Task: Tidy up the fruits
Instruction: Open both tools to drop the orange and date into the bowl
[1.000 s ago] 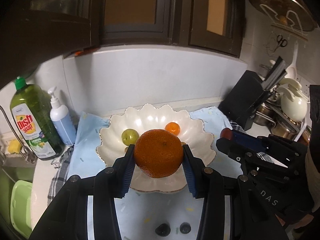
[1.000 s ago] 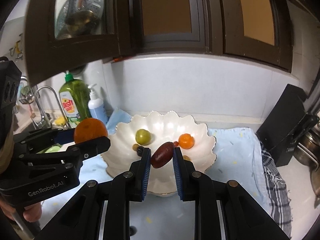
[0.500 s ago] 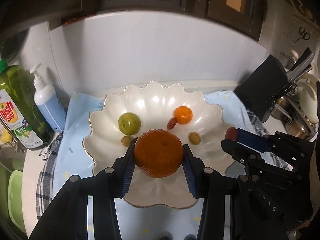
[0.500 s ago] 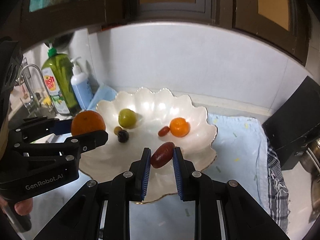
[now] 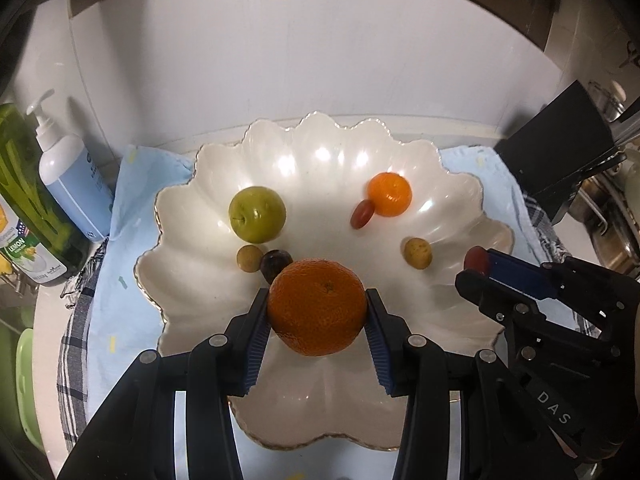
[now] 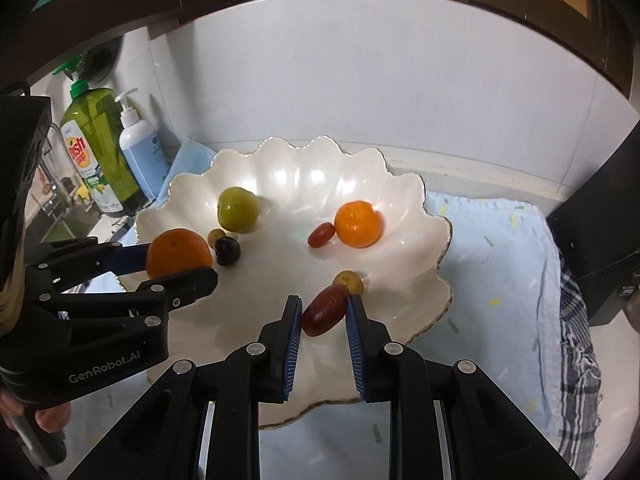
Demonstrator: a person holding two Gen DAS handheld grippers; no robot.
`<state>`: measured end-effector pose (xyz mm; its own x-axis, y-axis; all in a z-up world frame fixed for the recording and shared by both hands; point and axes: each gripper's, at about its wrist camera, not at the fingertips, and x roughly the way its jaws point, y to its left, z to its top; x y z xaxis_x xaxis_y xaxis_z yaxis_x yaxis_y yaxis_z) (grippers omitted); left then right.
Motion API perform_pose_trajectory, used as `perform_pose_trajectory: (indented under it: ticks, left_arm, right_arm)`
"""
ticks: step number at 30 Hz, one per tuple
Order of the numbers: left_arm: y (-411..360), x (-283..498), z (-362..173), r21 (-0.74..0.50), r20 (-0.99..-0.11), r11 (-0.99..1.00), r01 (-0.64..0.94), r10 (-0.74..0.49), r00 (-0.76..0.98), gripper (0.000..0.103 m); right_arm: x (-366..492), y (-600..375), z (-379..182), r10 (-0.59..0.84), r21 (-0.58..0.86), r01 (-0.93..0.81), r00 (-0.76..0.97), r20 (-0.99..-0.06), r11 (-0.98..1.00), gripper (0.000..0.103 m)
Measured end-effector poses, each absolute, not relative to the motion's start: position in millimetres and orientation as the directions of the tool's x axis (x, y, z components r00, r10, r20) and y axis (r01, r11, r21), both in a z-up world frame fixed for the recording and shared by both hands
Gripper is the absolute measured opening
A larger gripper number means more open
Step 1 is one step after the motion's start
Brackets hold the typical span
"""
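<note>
Your left tongs [image 5: 318, 312] grip a large orange [image 5: 317, 307] above the near part of a white scalloped bowl [image 5: 460, 196]. Your right tongs [image 6: 323, 314] are closed on a dark red oval fruit [image 6: 325, 309] over the bowl's right side. In the bowl lie a green apple [image 5: 257, 213], a small orange [image 5: 389, 194] touching a red grape [image 5: 362, 213], and smaller fruits. The bowl sits on a blue cloth [image 6: 496, 264] on the bench.
</note>
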<state>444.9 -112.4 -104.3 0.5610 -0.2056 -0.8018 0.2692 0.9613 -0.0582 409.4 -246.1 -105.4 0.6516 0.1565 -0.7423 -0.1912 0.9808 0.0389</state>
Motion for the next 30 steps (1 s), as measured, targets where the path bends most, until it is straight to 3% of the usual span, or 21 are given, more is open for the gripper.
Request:
perform_pose_trajectory:
  ticks: [5,6,7,8,9,14,20,30]
  left_arm:
    - [-113,450,-111,-0.057,-0.821,0.962,0.267,-0.197,0.535,0.048]
    - [-112,450,-111,-0.058,-0.821,0.962,0.265,-0.197,0.536,0.052]
    - [-111,449,-110,-0.055,-0.816,0.964,0.261,-0.193,0.544,0.063]
    - [-110,448,-108,-0.045,-0.808,0.967,0.252,-0.183,0.56,0.067]
    - [-109,447,-105,-0.035,-0.801,0.968,0.25,-0.177,0.572,0.067]
    - [-103,440,-88,0.028,-0.767,0.972,0.235,-0.13,0.629,0.077]
    - [-91,423,-67,0.09,-0.714,0.971,0.224,-0.094,0.694,0.085]
    - [-72,386,-45,0.112,-0.66,0.974,0.199,-0.077,0.747,0.093]
  right_arm:
    - [412,-246,-109,0.159,0.048,-0.187,0.645,-0.748,0.981,0.025]
    - [412,-245,-110,0.152,0.041,-0.185,0.645,-0.749,0.982,0.029]
    - [413,-246,-110,0.15,0.039,-0.183,0.643,-0.751,0.982,0.034]
    - [413,-246,-110,0.147,0.038,-0.181,0.644,-0.751,0.983,0.044]
    - [412,-246,-109,0.14,0.034,-0.173,0.65,-0.747,0.984,0.048]
    - [403,-245,-100,0.113,0.013,-0.15,0.681,-0.724,0.989,0.048]
    - [387,-243,-81,0.105,0.017,-0.128,0.722,-0.684,0.992,0.059]
    - [352,-233,-48,0.09,0.001,-0.112,0.789,-0.608,0.994,0.065]
